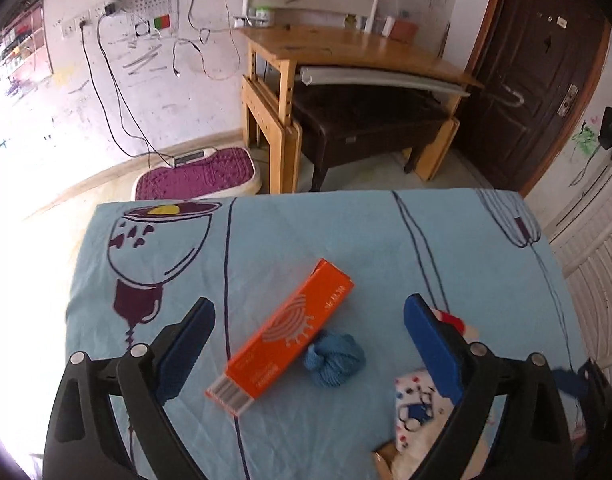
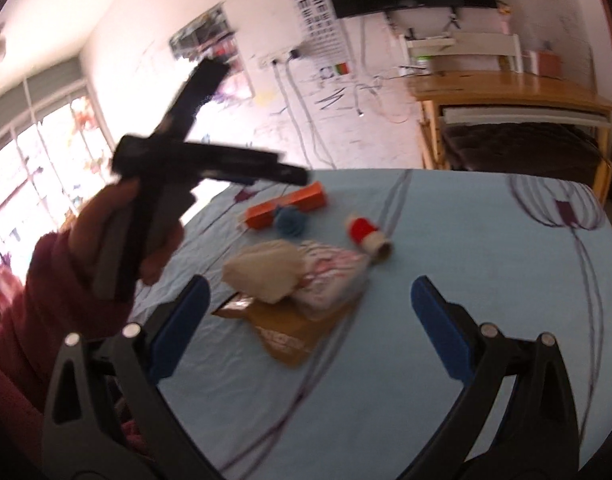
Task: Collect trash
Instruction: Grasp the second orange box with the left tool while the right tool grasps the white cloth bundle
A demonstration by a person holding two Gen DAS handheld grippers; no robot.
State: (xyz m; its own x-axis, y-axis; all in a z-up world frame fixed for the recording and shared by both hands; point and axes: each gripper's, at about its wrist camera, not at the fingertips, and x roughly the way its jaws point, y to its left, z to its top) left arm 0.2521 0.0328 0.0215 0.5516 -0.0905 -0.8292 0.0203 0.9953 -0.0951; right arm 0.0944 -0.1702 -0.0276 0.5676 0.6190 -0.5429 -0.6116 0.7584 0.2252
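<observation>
An orange carton (image 1: 284, 336) lies on the light blue tablecloth (image 1: 346, 240), with a crumpled blue wad (image 1: 335, 358) touching its right side. My left gripper (image 1: 310, 314) hangs open above them, fingers on either side of both. A white patterned wrapper (image 1: 416, 408) lies behind its right finger. In the right wrist view my right gripper (image 2: 310, 294) is open over a beige crumpled bag (image 2: 262, 272), a pink-striped wrapper (image 2: 330, 282) and a brown paper piece (image 2: 290, 334). Farther off lie a red-and-white roll (image 2: 368, 236), the orange carton (image 2: 286, 204) and the blue wad (image 2: 290, 220).
A hand in a pink sleeve (image 2: 50, 280) holds the other gripper's handle at the left of the right wrist view. Beyond the table stand a wooden desk (image 1: 358, 46) with a dark stool (image 1: 366, 120), a purple mat (image 1: 198, 176) and a dark door (image 1: 542, 60).
</observation>
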